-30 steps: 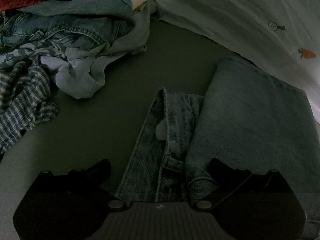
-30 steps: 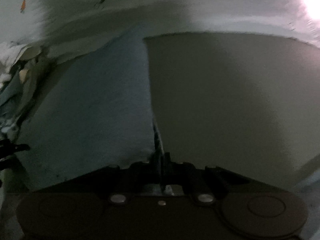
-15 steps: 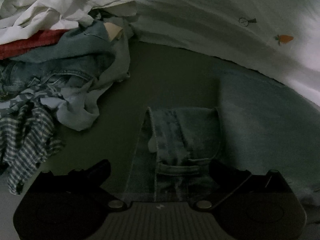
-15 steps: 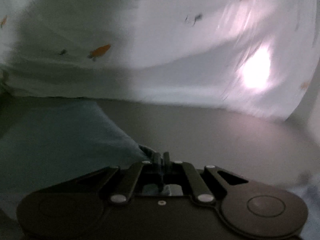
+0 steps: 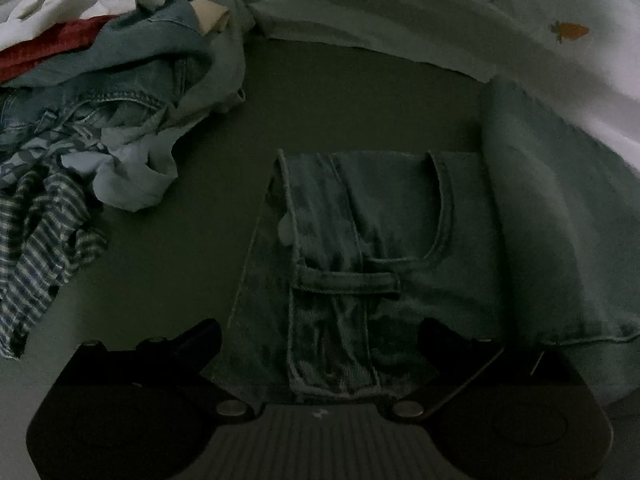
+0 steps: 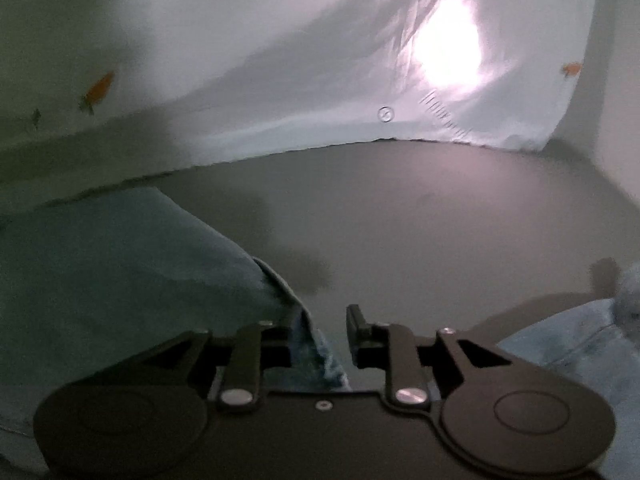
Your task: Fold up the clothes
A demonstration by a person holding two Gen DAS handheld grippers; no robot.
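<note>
A pair of light blue jeans (image 5: 400, 248) lies on the grey surface, its waistband and belt loop right under my left gripper (image 5: 320, 332). That gripper's jaws stand wide open on either side of the waistband without pressing it. A folded-over leg lies on the right of the waistband. In the right wrist view the folded denim (image 6: 120, 272) fills the lower left. Its hem edge hangs between the fingers of my right gripper (image 6: 320, 328), whose jaws are opening. The hem rests near the left finger and is clear of the right fingertip (image 6: 356, 320).
A heap of unfolded clothes (image 5: 100, 100) sits at the left: denim, a red piece, white cloth, a striped shirt. A white sheet with carrot prints (image 6: 280, 60) hangs along the far edge of the grey surface (image 6: 420, 208). More pale denim (image 6: 580, 344) lies at the lower right.
My right gripper was shut on the denim hem and has parted its fingers, swinging up and away toward the sheet. The left gripper rolled a little above the waistband and stays open.
</note>
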